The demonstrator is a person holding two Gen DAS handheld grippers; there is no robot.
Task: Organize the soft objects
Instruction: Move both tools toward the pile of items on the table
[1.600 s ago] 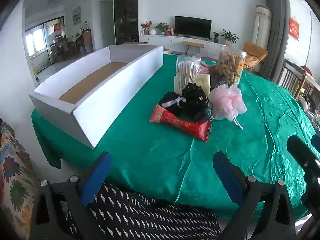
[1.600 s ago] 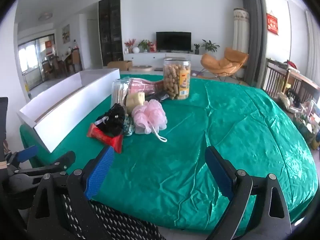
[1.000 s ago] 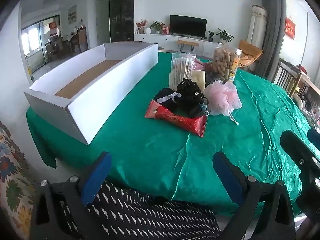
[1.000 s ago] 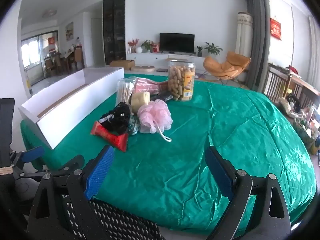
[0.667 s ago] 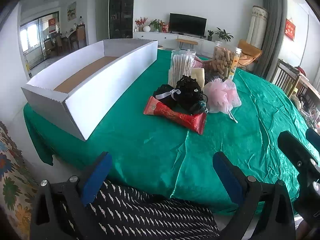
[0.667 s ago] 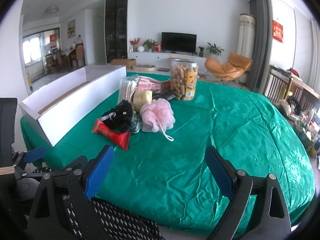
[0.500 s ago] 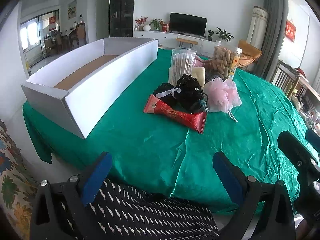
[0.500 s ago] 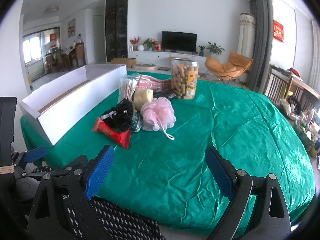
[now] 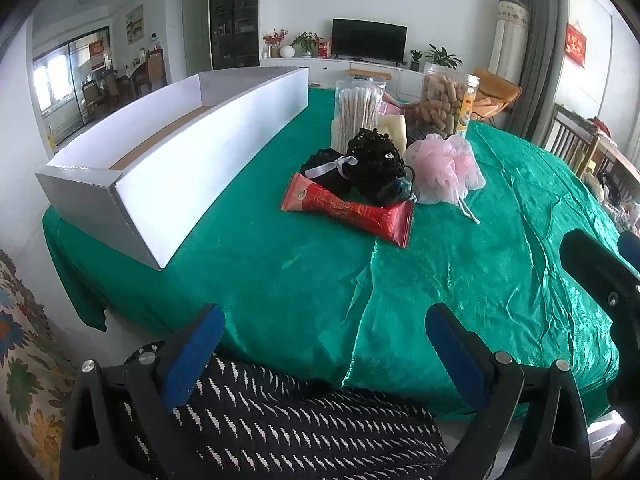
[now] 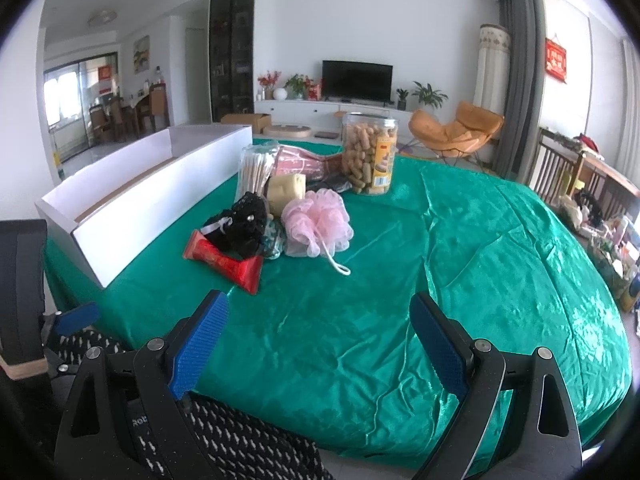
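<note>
A pile of items sits mid-table on the green cloth: a pink bath pouf, black lace bundles with a white ribbon, a yellow sponge and a red snack wrapper. A long white cardboard box lies open at the left, with nothing in it that I can see. My left gripper and right gripper are both open and empty, held at the table's near edge, well short of the pile.
A jar of peanut-shaped snacks, a tub of cotton swabs and a pink packet stand behind the pile. My patterned black-and-white clothing is below the grippers. A floral sofa is at the left.
Both grippers have moved slightly forward and up toward the table; the pile looks a little closer. Both stay open and empty.
</note>
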